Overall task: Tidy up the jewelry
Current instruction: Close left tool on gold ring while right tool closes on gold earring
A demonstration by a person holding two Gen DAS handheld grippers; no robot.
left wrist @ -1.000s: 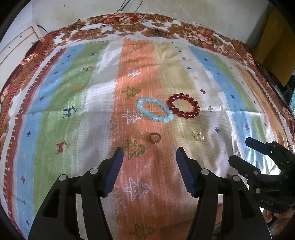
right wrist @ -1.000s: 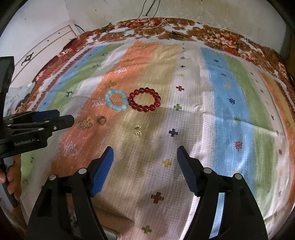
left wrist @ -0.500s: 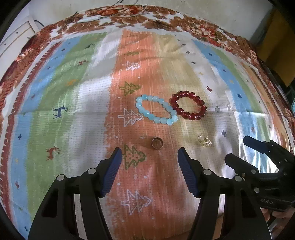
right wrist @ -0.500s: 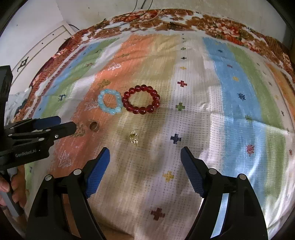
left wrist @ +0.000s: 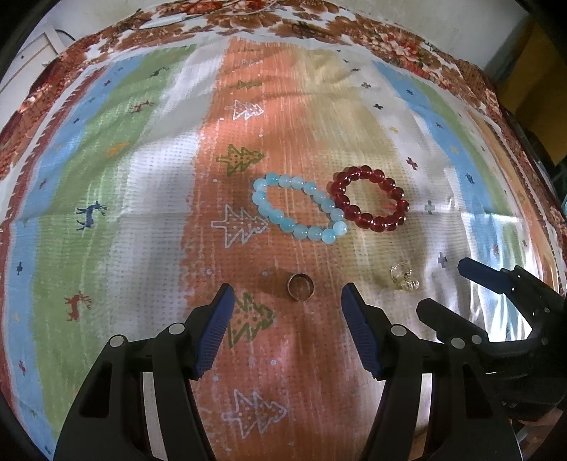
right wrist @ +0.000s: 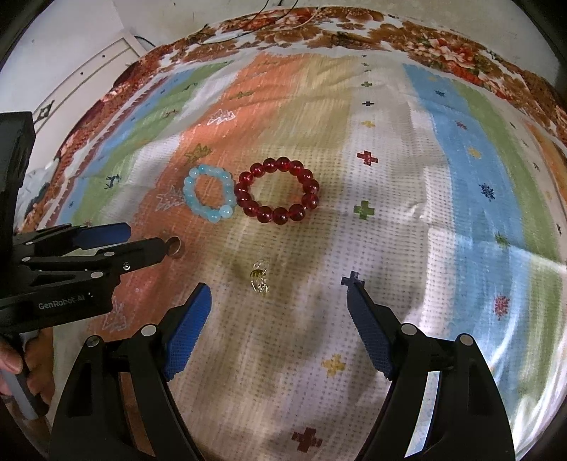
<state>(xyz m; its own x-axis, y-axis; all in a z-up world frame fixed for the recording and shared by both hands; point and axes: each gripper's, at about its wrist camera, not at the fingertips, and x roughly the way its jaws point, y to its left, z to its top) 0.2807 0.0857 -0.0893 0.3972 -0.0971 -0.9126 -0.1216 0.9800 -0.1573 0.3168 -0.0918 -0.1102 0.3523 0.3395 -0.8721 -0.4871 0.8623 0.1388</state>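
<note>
On the striped cloth lie a light-blue bead bracelet (left wrist: 283,222) (right wrist: 212,214) and a dark-red bead bracelet (left wrist: 365,216) (right wrist: 264,212), touching side by side. Nearer to me are a metal ring (left wrist: 299,295) (right wrist: 174,248) and a small gold-and-clear piece (left wrist: 404,278) (right wrist: 260,278). My left gripper (left wrist: 287,289) (right wrist: 145,237) is open, and the ring lies just beyond the gap between its fingertips. My right gripper (right wrist: 278,285) (left wrist: 443,285) is open wide and holds nothing. The gold piece sits just ahead of its left finger.
The cloth (left wrist: 106,198) has a brown floral border (right wrist: 443,46) at the far edge, with thin cables (right wrist: 269,21) lying there. A white panelled door (right wrist: 88,81) stands at the left. A person's hand (right wrist: 14,361) holds the left gripper's handle.
Both grippers have come lower and closer to the jewelry, which looks larger in both views. The right gripper's jaws have spread wider.
</note>
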